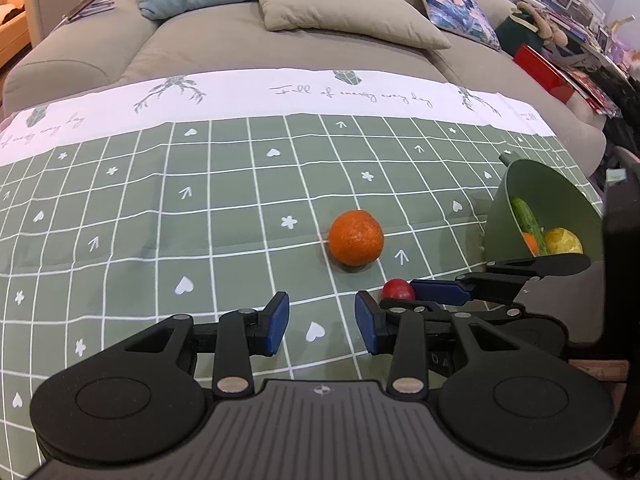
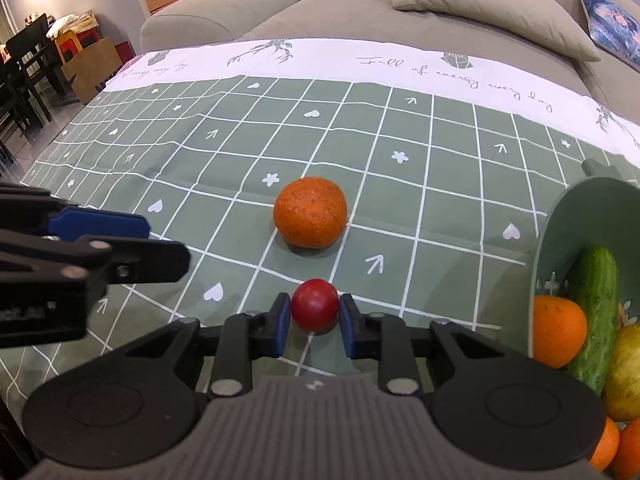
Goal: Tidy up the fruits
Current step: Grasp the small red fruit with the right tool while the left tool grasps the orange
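A small red fruit [image 2: 314, 306] lies on the green checked tablecloth [image 2: 200, 152], and my right gripper [image 2: 315, 320] is shut on it, a blue pad pressing on each side. Just beyond it sits an orange [image 2: 310, 212]. In the left wrist view the orange [image 1: 356, 238] lies ahead of my left gripper [image 1: 322, 322], which stands open over bare cloth with nothing between its pads. The red fruit [image 1: 396, 290] shows to its right, partly hidden by the right gripper's finger. A green bowl [image 2: 560, 216] at the right holds a cucumber [image 2: 594, 312], oranges and a yellow fruit.
The bowl [image 1: 520, 188] stands near the table's right edge. A grey sofa [image 1: 240, 40] with several cushions runs along the far side of the table. Dark chairs [image 2: 24, 64] and a cardboard box stand off to the left. Cluttered shelves [image 1: 568, 28] sit at the far right.
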{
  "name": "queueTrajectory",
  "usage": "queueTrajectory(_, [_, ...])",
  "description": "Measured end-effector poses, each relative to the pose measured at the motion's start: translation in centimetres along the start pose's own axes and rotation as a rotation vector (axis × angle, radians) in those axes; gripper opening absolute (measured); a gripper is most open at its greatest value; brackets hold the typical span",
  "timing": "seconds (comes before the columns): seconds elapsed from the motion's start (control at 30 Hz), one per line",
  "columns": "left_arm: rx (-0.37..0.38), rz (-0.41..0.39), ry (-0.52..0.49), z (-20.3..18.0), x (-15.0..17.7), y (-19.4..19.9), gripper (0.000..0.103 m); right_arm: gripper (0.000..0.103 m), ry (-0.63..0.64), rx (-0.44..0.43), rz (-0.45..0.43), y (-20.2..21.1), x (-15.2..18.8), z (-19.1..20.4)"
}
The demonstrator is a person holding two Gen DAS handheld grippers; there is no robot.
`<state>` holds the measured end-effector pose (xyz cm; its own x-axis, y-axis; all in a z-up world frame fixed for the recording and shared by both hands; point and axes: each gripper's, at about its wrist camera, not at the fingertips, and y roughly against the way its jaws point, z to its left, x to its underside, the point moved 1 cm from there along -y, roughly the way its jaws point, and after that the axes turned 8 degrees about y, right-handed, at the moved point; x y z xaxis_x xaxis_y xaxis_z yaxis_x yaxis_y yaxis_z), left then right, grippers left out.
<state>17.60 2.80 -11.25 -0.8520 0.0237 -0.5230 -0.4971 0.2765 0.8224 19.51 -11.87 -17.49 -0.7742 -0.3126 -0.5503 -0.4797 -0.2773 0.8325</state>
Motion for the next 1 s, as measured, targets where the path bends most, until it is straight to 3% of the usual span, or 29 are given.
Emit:
queueTrajectory(0.23, [0.002, -0.018, -0.074, -1.4, -1.3, -1.1, 0.049, 0.021, 0.011, 0.032, -0.022, 2.0, -0.9, -0.9])
queueTrajectory(0.57, [0.028, -0.019, -0.104, -2.4, -3.5, -3.1, 0.052, 0.021, -0.032, 0.047, -0.107, 5.9, -2.1, -3.7])
queueTrajectory(1.0, [-0.065, -0.025, -0.213, -4.9, -2.5, -7.0, 0.065, 0.022, -0.133, 0.053, -0.128, 8.0, -1.0, -6.4])
